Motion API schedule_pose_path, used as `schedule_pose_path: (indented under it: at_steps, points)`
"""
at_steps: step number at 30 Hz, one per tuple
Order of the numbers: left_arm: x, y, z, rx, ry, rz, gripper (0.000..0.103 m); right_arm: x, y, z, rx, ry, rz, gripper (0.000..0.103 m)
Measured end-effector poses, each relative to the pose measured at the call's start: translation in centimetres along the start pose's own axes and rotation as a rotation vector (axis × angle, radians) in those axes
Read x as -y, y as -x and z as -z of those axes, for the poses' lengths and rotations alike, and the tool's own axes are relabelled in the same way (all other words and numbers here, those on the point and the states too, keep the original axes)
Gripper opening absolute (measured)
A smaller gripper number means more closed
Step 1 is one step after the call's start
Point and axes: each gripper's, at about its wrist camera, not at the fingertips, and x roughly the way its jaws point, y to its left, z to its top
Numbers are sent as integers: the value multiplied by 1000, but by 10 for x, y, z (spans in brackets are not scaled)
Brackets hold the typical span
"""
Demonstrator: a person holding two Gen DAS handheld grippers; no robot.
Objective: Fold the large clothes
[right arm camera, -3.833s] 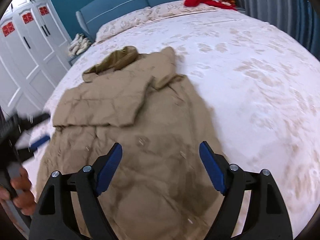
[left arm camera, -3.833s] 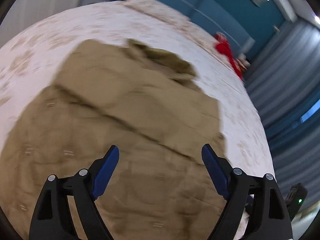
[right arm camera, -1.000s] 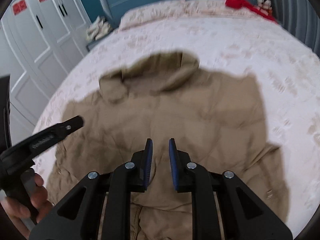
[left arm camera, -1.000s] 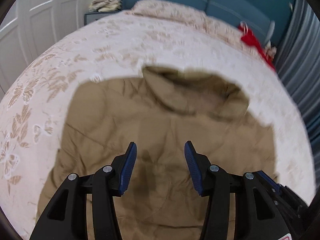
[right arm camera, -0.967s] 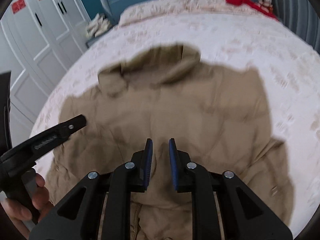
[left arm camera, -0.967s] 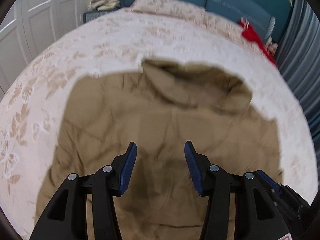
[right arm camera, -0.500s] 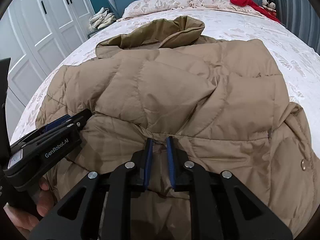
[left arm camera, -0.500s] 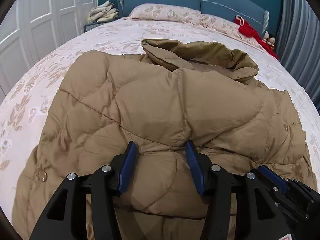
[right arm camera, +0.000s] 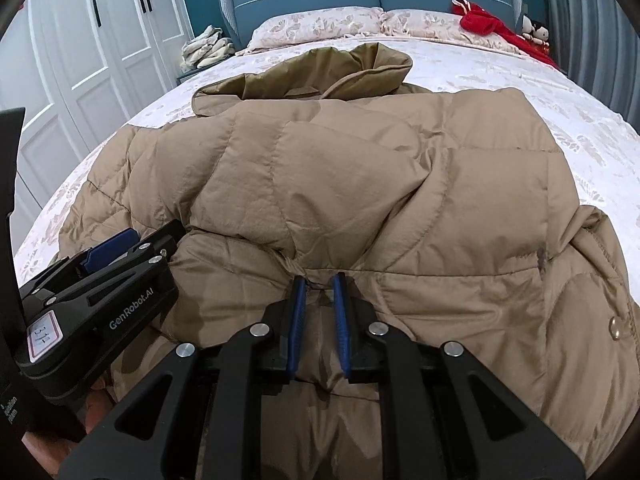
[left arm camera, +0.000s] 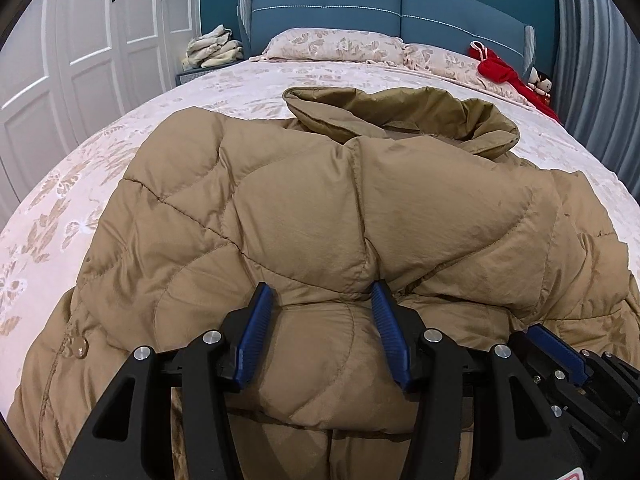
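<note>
A tan quilted puffer jacket (left arm camera: 340,200) lies on the bed, its hood (left arm camera: 400,116) toward the pillows. A folded-over layer bulges up just ahead of both grippers. My left gripper (left arm camera: 322,332) stands about half wide, and its blue pads press on a thick puffy fold of the jacket. My right gripper (right arm camera: 319,312) is nearly closed and pinches a thin ridge of the jacket (right arm camera: 360,180) fabric. The two grippers sit side by side at the near edge: the left gripper (right arm camera: 120,248) shows at the left of the right wrist view, and the right gripper (left arm camera: 560,352) at the lower right of the left wrist view.
The bed (left arm camera: 240,88) has a pale floral cover, with pillows (left arm camera: 332,44) and a blue headboard (left arm camera: 360,4) at the far end. A red garment (left arm camera: 504,72) lies at the far right. White wardrobe doors (left arm camera: 80,60) stand at the left and grey curtains (left arm camera: 592,60) at the right. A hand (right arm camera: 96,396) holds the left gripper.
Both grippers have come down toward the bed with jacket fabric in them, so the jacket now fills both views up close. Over the last half second they hardly moved.
</note>
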Motion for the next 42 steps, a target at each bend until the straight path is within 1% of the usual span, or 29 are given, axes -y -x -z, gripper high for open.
schedule_pose_path:
  at_steps: [10, 13, 15, 16, 17, 18, 19, 20, 22, 24, 25, 26, 27, 30, 32, 33, 36, 37, 38, 39, 40, 41, 42]
  points:
    - [4, -1, 2, 8, -18, -25, 52, -3, 0, 2, 9, 6, 10, 13]
    - [4, -1, 0, -5, -16, -23, 52, 0, 1, -2, -2, -14, -12, 13]
    - [2, 2, -7, -31, -8, -13, 54, 4, 6, -6, -22, -37, -38, 14]
    - [0, 4, -11, -50, -5, -3, 57, 8, 11, -10, -44, -57, -60, 19]
    - [-3, 8, -16, -72, -6, 13, 59, 11, 16, -13, -60, -69, -74, 30]
    - [-7, 13, -22, -92, -8, 27, 65, 13, 21, -15, -66, -76, -82, 38]
    - [-11, 18, -28, -96, -2, 35, 68, 18, 32, -19, -60, -83, -86, 49]
    - [-16, 25, -36, -92, 13, 50, 69, 22, 39, -23, -51, -85, -88, 51]
    - [-30, 39, -63, -72, 79, 108, 74, 30, 52, -37, -26, -97, -94, 51]
    - [-39, 42, -92, -68, 144, 152, 75, 42, 59, -62, 0, -141, -120, 51]
    - [-42, 37, -110, -83, 178, 175, 75, 47, 58, -74, 8, -171, -134, 51]
    - [-43, 32, -119, -95, 194, 191, 75, 55, 54, -91, 17, -219, -161, 51]
    - [-44, 21, -134, -124, 223, 214, 75, 60, 49, -101, 21, -254, -179, 51]
    - [-45, -13, -161, -188, 303, 223, 75, 74, 20, -131, 16, -376, -229, 53]
    - [-41, -36, -168, -238, 306, 238, 75, 80, -7, -142, -13, -449, -268, 52]
    - [-38, -54, -169, -289, 305, 222, 75, 82, -20, -145, -31, -493, -281, 52]
    - [-38, -83, -165, -340, 344, 224, 73, 88, -56, -148, -70, -607, -321, 52]
    - [-39, -87, -165, -339, 348, 230, 72, 88, -63, -151, -79, -617, -327, 49]
    - [-39, -90, -165, -337, 342, 230, 68, 88, -72, -151, -91, -625, -326, 40]
    - [-36, -94, -165, -336, 318, 228, 57, 86, -78, -152, -103, -621, -321, 31]
    - [-34, -96, -164, -341, 303, 230, 35, 85, -81, -152, -111, -613, -315, 9]
    - [-33, -98, -162, -350, 293, 231, 22, 83, -81, -151, -115, -600, -299, 7]
    - [-34, -99, -158, -358, 294, 238, 14, 82, -76, -149, -97, -591, -301, 6]
